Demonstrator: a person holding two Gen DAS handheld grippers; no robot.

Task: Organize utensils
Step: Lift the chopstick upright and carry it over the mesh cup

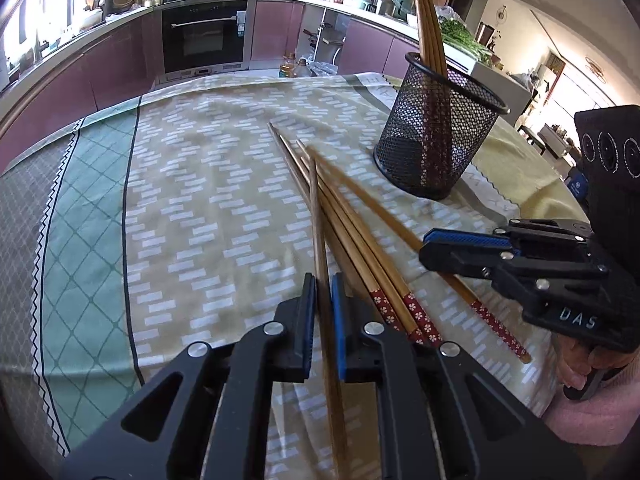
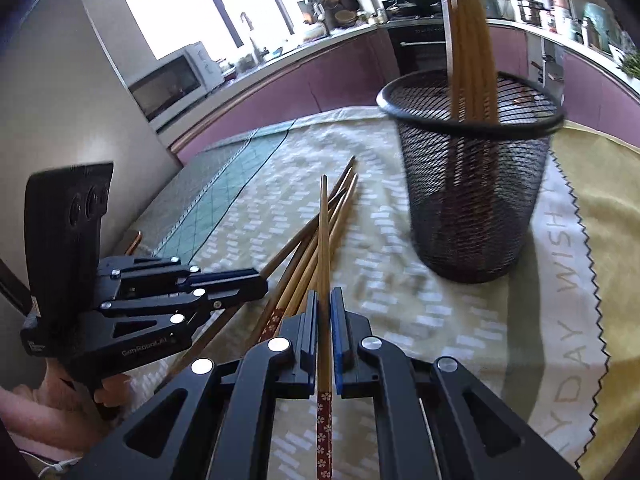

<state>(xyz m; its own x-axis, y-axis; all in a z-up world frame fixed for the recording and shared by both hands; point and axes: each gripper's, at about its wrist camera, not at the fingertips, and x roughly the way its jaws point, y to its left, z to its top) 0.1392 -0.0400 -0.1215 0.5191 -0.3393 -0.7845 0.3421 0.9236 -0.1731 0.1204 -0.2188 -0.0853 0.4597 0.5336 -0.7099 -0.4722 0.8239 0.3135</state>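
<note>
Several wooden chopsticks with red flowered ends lie in a loose pile on the tablecloth, also seen in the right wrist view. A black mesh holder stands upright at the far right with several chopsticks in it; it also shows in the right wrist view. My left gripper is shut on one chopstick that points forward. My right gripper is shut on another chopstick, its flowered end toward the camera. The right gripper shows in the left wrist view beside the pile.
A patterned tablecloth covers the table, over a yellow cloth at the right. Kitchen counters and an oven lie behind. The left gripper sits left of the pile in the right wrist view.
</note>
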